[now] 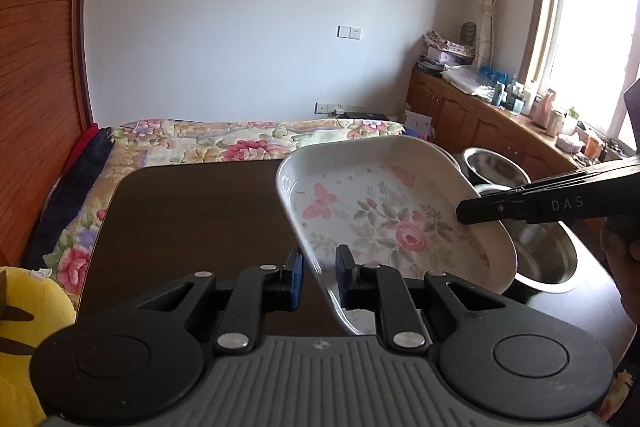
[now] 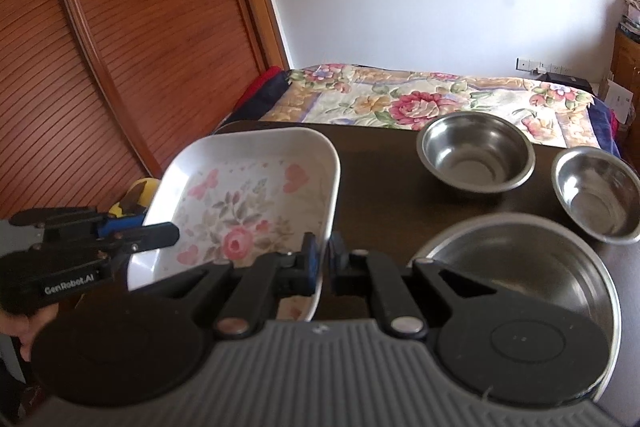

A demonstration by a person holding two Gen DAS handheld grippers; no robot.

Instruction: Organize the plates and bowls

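The dark table (image 2: 380, 163) is sitting in front of a flowery bed (image 2: 420, 95), and it is holding everything.

The big flowery plate (image 2: 248, 203) is being held up in the air, tipped, by both claws. The left gripper (image 1: 318, 263) is pinching the plate's near edge between its blue pads. The right gripper (image 2: 324, 259) is pinching the other edge. If one claw is letting go too soon, or the two hands are pulling apart, the plate could be slipping out and crashing down (it looks heavy and smooth).

The large steel bowl (image 2: 532, 267) is sitting on the table just under the right claw, very near the plate. The plate could be banging into its rim on the way down.

The middle steel bowl (image 2: 476, 155) is sitting farther back.

The small steel bowl (image 2: 596, 195) is sitting near the table's right side. A bump could be knocking it off.
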